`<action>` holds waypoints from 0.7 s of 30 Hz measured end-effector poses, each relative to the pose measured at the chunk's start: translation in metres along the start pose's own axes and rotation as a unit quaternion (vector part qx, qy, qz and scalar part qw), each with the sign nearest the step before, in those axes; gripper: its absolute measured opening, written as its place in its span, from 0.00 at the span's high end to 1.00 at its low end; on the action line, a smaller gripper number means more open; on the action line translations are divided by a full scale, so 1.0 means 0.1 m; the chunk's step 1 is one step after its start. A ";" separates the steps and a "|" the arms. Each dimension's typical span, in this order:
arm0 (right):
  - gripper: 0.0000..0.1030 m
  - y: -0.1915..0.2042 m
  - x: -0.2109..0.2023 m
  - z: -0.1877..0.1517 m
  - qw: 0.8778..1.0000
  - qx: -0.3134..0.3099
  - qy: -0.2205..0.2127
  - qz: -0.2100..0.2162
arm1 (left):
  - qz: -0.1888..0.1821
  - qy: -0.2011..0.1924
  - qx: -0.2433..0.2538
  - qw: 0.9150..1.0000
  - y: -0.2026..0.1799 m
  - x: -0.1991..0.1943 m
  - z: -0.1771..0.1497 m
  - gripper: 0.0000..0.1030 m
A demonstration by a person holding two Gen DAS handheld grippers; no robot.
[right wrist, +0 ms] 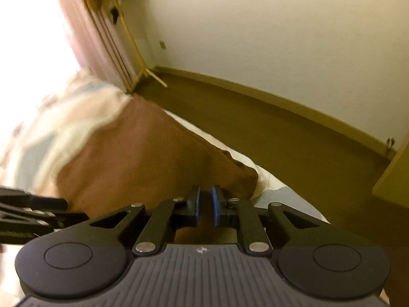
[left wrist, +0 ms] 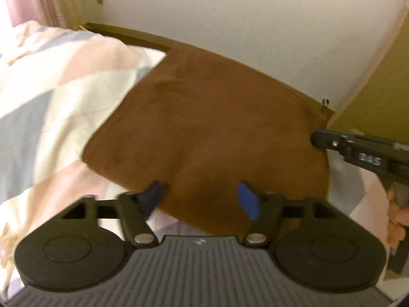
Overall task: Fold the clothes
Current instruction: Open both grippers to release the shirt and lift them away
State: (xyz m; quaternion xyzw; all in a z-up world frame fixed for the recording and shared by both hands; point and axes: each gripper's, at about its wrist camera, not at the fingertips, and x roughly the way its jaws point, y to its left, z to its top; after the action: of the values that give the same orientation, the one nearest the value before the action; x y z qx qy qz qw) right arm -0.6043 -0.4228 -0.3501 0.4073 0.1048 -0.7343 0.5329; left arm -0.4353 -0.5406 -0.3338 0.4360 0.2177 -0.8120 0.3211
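- On the bed, over a pastel patchwork quilt [left wrist: 51, 97], I see the brown cloth [left wrist: 204, 117] spread fairly flat, its far edge reaching toward the dark floor [right wrist: 281, 133] and the pale wall [left wrist: 242, 20].
- My left hand-held gripper [left wrist: 202, 199] stands wide open at the cloth's near edge; its blue pads [left wrist: 246, 199] sit over the fabric with a broad gap between them, gripping nothing.
- From the left wrist view, my right hand-held gripper [left wrist: 317, 139] comes in from the right side, its tip at the cloth's right edge, with a person's hand [left wrist: 397, 217] on its handle.
- From the right wrist view, the right gripper's jaws are nearly together, brown fabric showing in the narrow slot between the blue pads [right wrist: 216, 204]; it appears to pinch the cloth's edge near a bunched corner [right wrist: 242, 176].
- Both views are blurred, so finer folds are hard to read.
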 end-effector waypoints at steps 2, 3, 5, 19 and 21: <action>0.79 -0.02 -0.23 0.01 1.000 0.012 -0.004 0.013 | 0.012 -0.003 -0.014 1.000 -0.05 -0.22 0.02 0.21; 0.76 -0.02 -0.35 0.00 1.000 0.014 -0.005 0.015 | 0.019 -0.003 -0.021 1.000 -0.08 -0.33 0.02 0.17; 0.69 0.00 -0.58 -0.02 1.000 0.020 -0.005 0.019 | 0.034 -0.002 -0.034 0.999 -0.14 -0.54 0.02 0.12; 0.16 0.09 -2.22 -0.18 0.997 0.060 -0.011 0.050 | 0.090 -0.013 -0.069 0.994 -0.52 -1.88 -0.36 0.01; 0.11 0.18 -2.39 -0.18 0.997 0.055 -0.017 0.048 | 0.087 -0.015 -0.076 0.993 -0.51 -2.06 -0.38 0.01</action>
State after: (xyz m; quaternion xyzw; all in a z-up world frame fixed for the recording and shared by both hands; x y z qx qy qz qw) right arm -0.5558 -0.2533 -0.1870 0.4278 0.0354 -0.7195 0.5460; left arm -0.3653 -0.4124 -0.1750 0.4151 0.2355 -0.7687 0.4259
